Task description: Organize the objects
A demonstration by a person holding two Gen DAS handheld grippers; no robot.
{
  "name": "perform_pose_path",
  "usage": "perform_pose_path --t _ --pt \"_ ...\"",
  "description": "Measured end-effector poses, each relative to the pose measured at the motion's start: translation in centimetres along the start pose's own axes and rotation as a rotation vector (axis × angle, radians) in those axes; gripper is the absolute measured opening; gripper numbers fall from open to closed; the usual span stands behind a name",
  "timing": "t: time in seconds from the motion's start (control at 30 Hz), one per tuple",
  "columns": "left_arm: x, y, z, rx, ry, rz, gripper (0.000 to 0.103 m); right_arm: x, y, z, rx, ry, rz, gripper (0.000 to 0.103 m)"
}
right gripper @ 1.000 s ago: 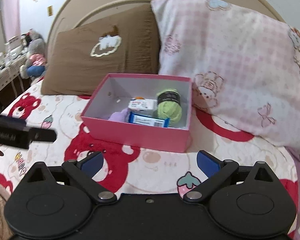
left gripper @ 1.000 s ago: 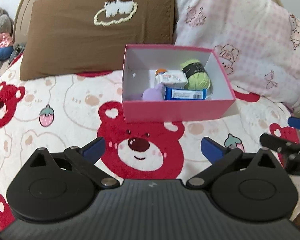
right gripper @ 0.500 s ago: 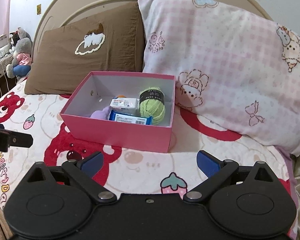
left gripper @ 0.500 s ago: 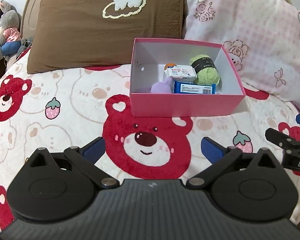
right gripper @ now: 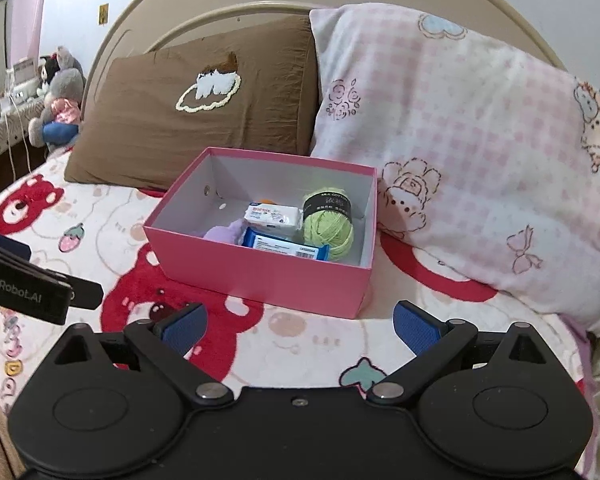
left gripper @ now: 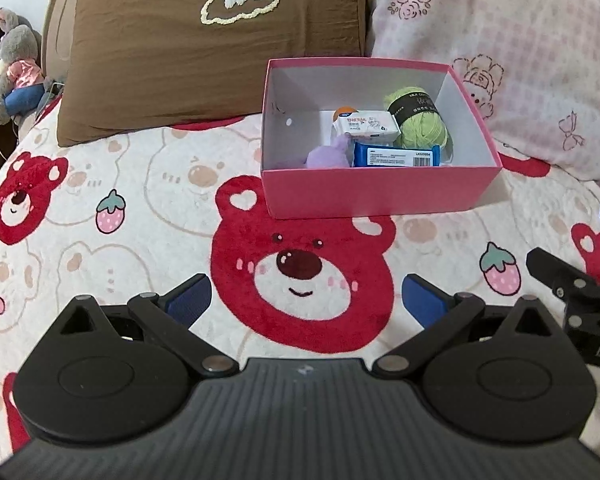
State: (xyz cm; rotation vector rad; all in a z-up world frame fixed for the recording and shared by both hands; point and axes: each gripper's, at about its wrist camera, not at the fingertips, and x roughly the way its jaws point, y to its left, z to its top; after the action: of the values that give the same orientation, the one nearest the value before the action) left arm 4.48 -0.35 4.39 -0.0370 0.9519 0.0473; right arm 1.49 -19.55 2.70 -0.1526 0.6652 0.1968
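A pink box (left gripper: 372, 196) (right gripper: 260, 272) stands open on the bear-print blanket. Inside lie a green yarn ball (left gripper: 420, 126) (right gripper: 328, 228), a white packet (left gripper: 366, 124) (right gripper: 272, 216), a blue packet (left gripper: 396, 156) (right gripper: 284, 246), a purple soft thing (left gripper: 328, 156) (right gripper: 224, 234) and a partly hidden orange object (left gripper: 344, 111). My left gripper (left gripper: 306, 300) is open and holds nothing, well short of the box. My right gripper (right gripper: 300, 326) is also open and bare, just in front of the box's near right corner.
A brown pillow (left gripper: 204, 52) (right gripper: 204, 104) and a pink checked pillow (left gripper: 500, 60) (right gripper: 460, 140) lean on the headboard behind the box. Stuffed toys (left gripper: 12, 68) (right gripper: 60, 96) sit at the far left. The other gripper's body shows at each view's side edge.
Both grippers have pulled back and tilted a little, so the box sits lower and farther in view. Box contents are unmoved. Both stay open.
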Motion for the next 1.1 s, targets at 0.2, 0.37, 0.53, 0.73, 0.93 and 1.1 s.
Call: perform_pose_path --t 0.2,0.37,0.53,0.73,0.93,1.1 --pt "0.9 -0.1 0.1 -0.008 0.018 0.001 0.103 -0.5 -0.1 0.1 0.028 -0.014 0.016 0.101" --pt "1.6 0.0 0.1 -0.012 0.053 0.025 0.103 -1.2 -0.1 0.4 0.042 -0.030 0.045 0.101" --pt "2.1 0.2 0.2 -0.025 0.068 0.019 0.103 -0.9 -0.3 0.3 0.060 -0.005 0.040 0.101" --pt "3.0 1.0 0.3 -0.042 0.064 0.021 0.103 -0.3 -0.2 0.3 0.053 0.013 0.024 0.101" --pt "3.9 1.3 0.5 -0.038 0.055 0.037 0.103 0.2 -0.1 1.3 0.011 0.022 0.018 0.101" --pt "4.0 1.6 0.5 -0.049 0.056 0.031 0.103 1.6 0.2 1.7 -0.038 0.083 0.029 0.101"
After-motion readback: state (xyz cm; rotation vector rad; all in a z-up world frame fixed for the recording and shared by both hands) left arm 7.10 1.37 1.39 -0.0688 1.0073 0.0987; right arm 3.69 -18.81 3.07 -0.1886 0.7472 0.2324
